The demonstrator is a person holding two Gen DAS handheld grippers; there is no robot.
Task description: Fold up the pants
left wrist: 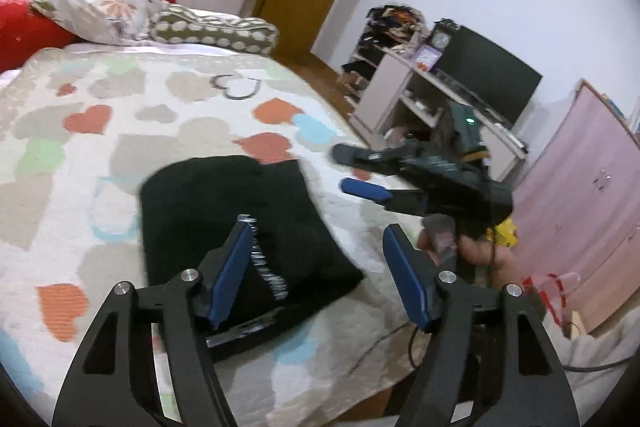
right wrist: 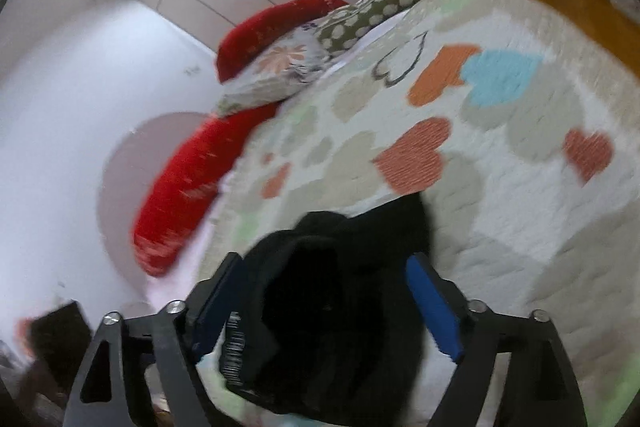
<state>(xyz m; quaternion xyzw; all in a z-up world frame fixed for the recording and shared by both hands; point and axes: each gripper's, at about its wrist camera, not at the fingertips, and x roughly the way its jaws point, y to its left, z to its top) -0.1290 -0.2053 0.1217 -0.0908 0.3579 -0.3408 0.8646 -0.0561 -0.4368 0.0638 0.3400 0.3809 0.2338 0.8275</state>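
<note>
Left wrist view first: I'm holding my left gripper [left wrist: 316,251] low in the frame with its jaws spread wide and nothing between them. The black pants [left wrist: 240,227] are lying folded into a compact block on the heart-patterned quilt [left wrist: 80,131], centre to lower centre of the picture, a white printed stripe running across them. My left blue pad [left wrist: 230,275] is showing in front of the pants; whether it touches them I cannot tell. At right of centre my right gripper [left wrist: 356,171] is hanging above the quilt's edge, jaws parted and empty. Pillows [left wrist: 100,7] are sitting in the upper left, a dark TV screen [left wrist: 488,75] at upper right.

Now the right wrist view, and it's blurry: I'm looking past my right gripper [right wrist: 324,291], jaws apart, with the pants [right wrist: 340,307] filling the lower centre between the blue pads [right wrist: 434,303], which aren't pressing in on the cloth. The quilt [right wrist: 520,207] is filling the right side.
</note>
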